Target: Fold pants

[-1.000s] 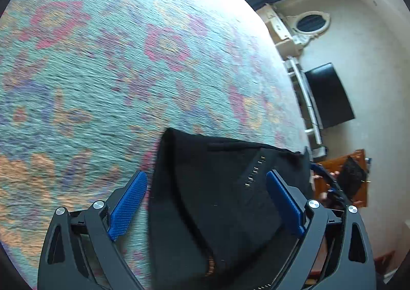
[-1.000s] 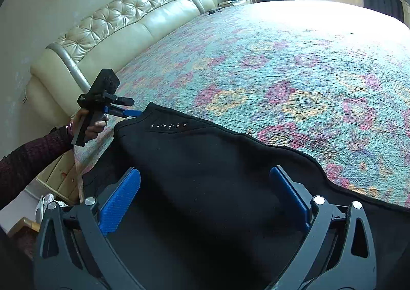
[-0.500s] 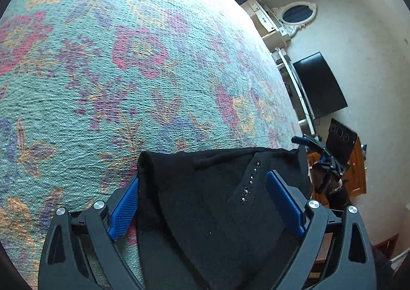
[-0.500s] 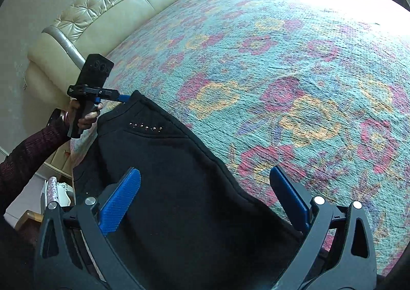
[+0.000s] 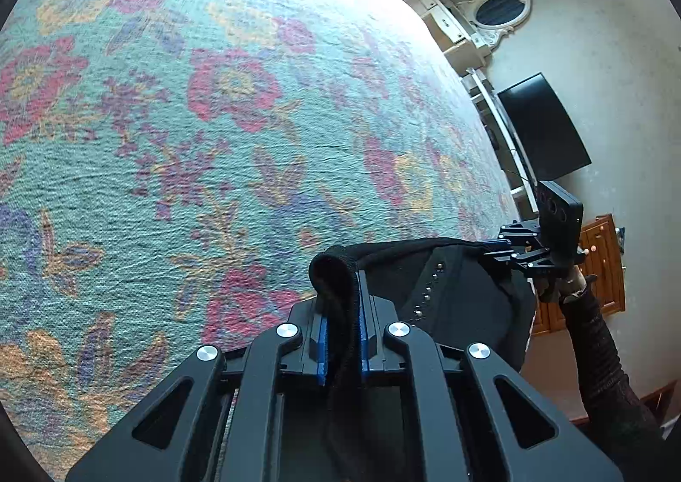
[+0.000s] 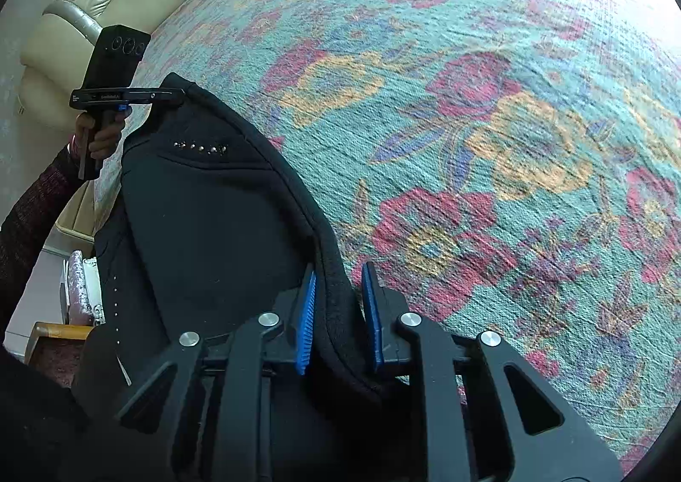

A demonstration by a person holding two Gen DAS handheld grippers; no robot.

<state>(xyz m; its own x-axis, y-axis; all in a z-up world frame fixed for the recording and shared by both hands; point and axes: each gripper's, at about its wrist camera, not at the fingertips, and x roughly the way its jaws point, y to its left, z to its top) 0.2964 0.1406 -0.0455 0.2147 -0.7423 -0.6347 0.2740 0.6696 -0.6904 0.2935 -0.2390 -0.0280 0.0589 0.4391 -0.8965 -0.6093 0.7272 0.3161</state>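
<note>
The black pants lie at the edge of the bed, on its flowered cover. The left tool is pressed together and pinches one corner of the waistband. The right tool is closing around the other part of the waistband edge; the cloth sits between its blue pads, which seem not to press it yet

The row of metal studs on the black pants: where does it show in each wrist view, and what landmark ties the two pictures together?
Left wrist view: studs run diagonally at lower centre-right, right of the pinched waistband.
Right wrist view: studs form a short level row at upper left, below the other tongs.
Shared landmark: the floral bedspread under the black pants.
</note>
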